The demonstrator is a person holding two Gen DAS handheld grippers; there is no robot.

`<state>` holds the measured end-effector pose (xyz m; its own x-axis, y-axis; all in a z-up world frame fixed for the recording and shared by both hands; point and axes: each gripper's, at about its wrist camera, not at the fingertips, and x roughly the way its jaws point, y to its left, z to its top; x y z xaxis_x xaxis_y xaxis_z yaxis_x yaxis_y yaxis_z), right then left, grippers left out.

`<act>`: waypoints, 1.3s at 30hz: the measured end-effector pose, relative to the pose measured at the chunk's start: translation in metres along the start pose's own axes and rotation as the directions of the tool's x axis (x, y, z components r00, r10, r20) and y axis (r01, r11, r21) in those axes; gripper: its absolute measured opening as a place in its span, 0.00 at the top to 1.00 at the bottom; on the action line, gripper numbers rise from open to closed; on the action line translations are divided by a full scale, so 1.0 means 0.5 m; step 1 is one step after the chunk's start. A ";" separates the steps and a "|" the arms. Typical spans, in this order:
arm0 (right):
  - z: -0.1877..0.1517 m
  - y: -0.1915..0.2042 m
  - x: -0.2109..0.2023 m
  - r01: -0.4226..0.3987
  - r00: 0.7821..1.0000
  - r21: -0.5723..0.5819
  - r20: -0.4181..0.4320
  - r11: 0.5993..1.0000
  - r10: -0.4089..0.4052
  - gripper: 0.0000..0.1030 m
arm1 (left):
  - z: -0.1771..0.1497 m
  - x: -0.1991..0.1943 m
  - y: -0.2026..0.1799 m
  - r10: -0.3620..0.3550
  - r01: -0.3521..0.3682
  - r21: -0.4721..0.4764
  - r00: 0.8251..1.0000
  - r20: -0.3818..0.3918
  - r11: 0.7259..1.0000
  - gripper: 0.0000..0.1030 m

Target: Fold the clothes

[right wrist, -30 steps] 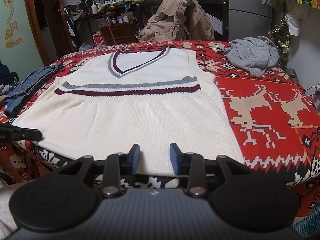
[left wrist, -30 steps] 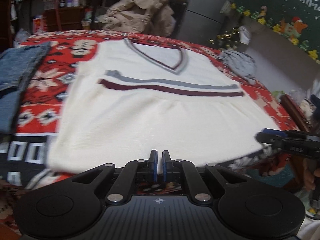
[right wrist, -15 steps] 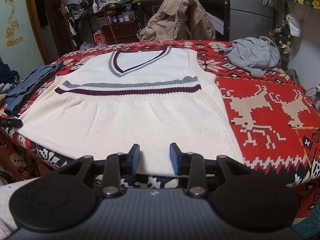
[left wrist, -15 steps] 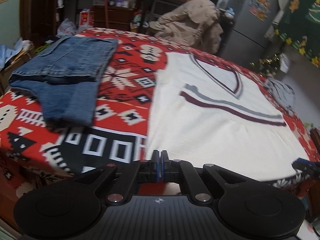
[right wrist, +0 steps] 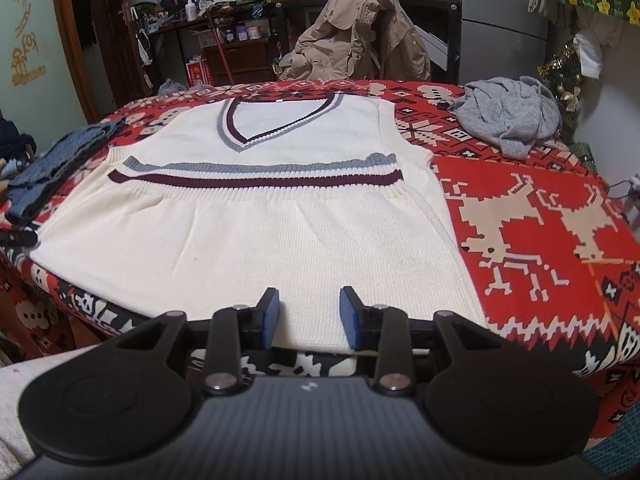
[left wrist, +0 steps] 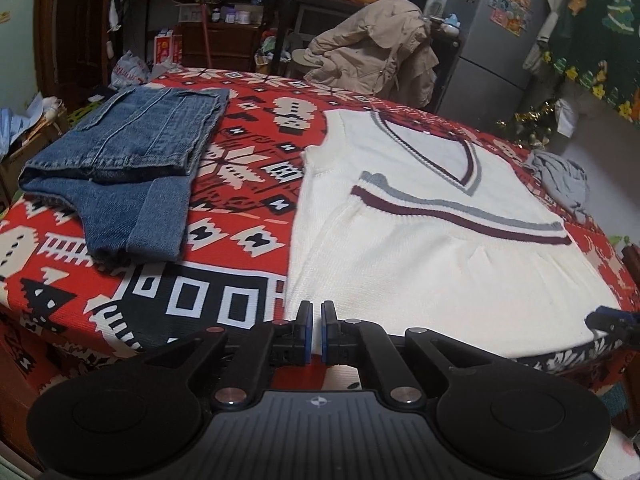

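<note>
Red tablecloth (right wrist: 560, 160): one vest (right wrist: 256, 236) (flat), two grippers.

Beige jacket (right wrist: 360, 36) beside grey fridge (left wrist: 496, 36)

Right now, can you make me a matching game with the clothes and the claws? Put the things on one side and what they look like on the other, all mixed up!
Things:
1. white vest
2. jeans
3. grey sweater
4. right claw

States:
A. open
B. crumpled in a heap
C. spread flat, V-neck at the far end
D. folded up

Pairs: 1-C, 2-D, 3-B, 4-A
</note>
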<state>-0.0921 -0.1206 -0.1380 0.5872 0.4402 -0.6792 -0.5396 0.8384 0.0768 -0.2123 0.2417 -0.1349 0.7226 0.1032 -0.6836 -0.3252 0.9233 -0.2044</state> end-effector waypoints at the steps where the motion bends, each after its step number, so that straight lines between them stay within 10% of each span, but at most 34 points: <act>1: 0.001 0.004 -0.002 0.006 1.000 -0.010 0.002 1.000 -0.006 0.64 | 0.000 -0.002 -0.002 -0.006 0.006 0.003 1.000 0.002 1.000 0.97; 16: 0.003 0.134 -0.005 -0.146 0.989 -0.181 -0.026 0.972 0.144 0.83 | -0.021 0.067 -0.237 -0.293 0.310 0.254 0.950 -0.105 0.916 0.96; 39: -0.017 -0.109 -0.040 0.125 0.992 0.022 -0.024 0.992 -0.125 0.87 | -0.014 0.001 0.009 -0.019 0.022 0.094 0.999 -0.034 0.995 0.96</act>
<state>-0.0794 -0.1779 -0.1349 0.6354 0.3245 -0.7007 -0.4483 0.8939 0.0075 -0.2174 0.2435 -0.1410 0.7072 0.0726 -0.7033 -0.2503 0.9560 -0.1530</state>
